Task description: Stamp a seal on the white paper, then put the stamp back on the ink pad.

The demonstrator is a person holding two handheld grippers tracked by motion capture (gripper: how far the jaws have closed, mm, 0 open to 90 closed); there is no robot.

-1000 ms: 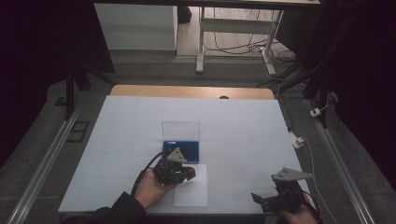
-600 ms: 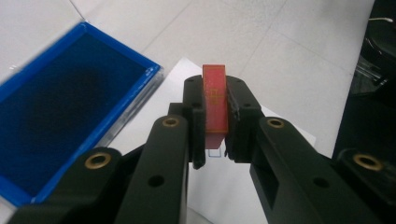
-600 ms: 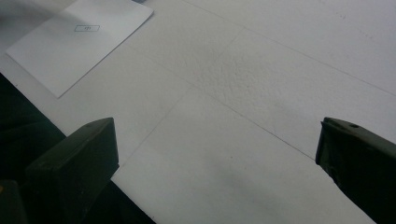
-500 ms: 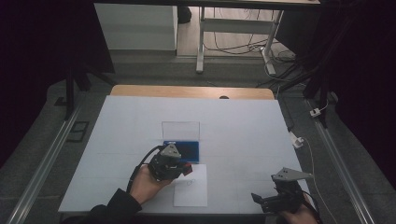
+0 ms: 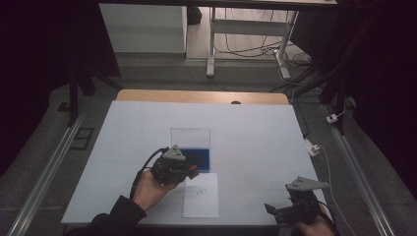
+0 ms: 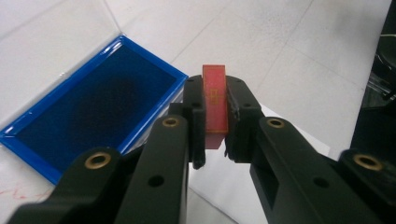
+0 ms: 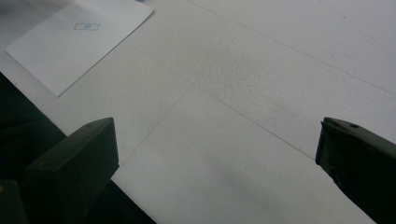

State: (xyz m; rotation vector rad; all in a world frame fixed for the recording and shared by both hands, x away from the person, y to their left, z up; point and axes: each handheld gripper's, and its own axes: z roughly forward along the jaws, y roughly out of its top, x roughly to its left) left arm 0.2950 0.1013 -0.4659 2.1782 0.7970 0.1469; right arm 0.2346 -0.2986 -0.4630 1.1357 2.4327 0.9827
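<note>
My left gripper [image 5: 191,169] is shut on a small red stamp [image 6: 215,105], held in the air just in front of the blue ink pad [image 5: 196,158]. The pad's clear lid [image 5: 190,136] stands open behind it. In the left gripper view the stamp's edge points away from the camera, with the ink pad [image 6: 93,112] to its left. A white paper sheet [image 5: 201,201] lies below the stamp and carries a small printed mark [image 5: 199,191]. My right gripper [image 5: 275,211] is open near the table's front right edge, jaws wide apart over bare table [image 7: 217,154].
The white table top [image 5: 255,137] extends far around the pad and sheet. The paper sheet [image 7: 79,42] with its mark [image 7: 87,26] lies far left in the right gripper view. A wooden strip [image 5: 201,96] runs along the far edge, and the dark front edge [image 7: 28,121] is close.
My left gripper has drifted a little left and away from the sheet, toward the ink pad, still holding the stamp. The right gripper has barely moved.
</note>
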